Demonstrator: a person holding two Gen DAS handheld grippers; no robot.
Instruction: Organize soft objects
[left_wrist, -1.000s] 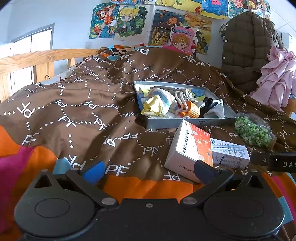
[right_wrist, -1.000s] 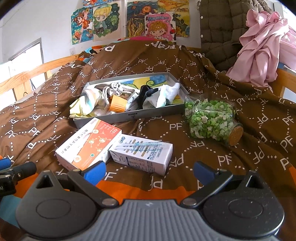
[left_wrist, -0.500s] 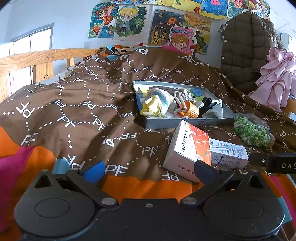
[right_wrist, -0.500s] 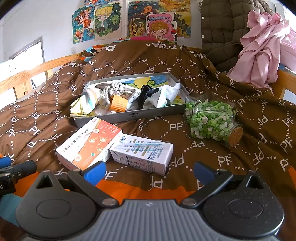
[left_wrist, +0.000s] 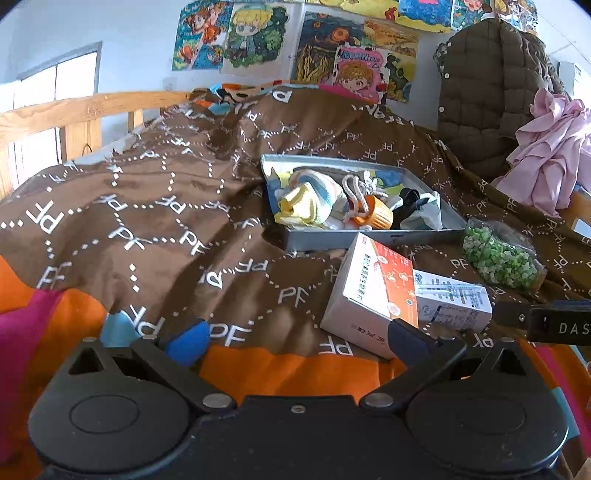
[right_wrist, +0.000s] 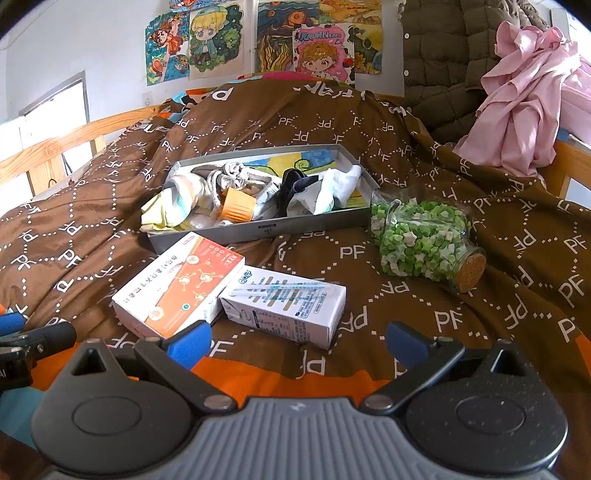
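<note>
The soft objects (right_wrist: 255, 195) (a yellow-and-pale cloth bundle, a knotted cord, dark and white fabric pieces) lie heaped in the grey tray (right_wrist: 258, 232) on the brown bedspread (right_wrist: 424, 325), with an orange cup (right_wrist: 236, 206) among them; the bundle overhangs the tray's rim at 9 o'clock. Just outside the tray's near wall, at 6 o'clock, an orange-and-white box (right_wrist: 177, 284) and a white carton (right_wrist: 284, 306) lie touching each other. At 3 o'clock a corked jar of green pieces (right_wrist: 424, 240) lies on its side near the tray's corner. The right gripper (right_wrist: 295, 343) hovers low at the near edge of the bed with its tongs spread wide and nothing between them; the left gripper (left_wrist: 295, 341) likewise stands wide and empty, beside the orange-and-white box. Assessment: with the soft items already in the tray, this scene fits either gathering complete or tidying within the tray pending. Any further handling should pinch fabric at a bunched fold, lifting clear of the rim, avoiding the cord's loops.
</note>
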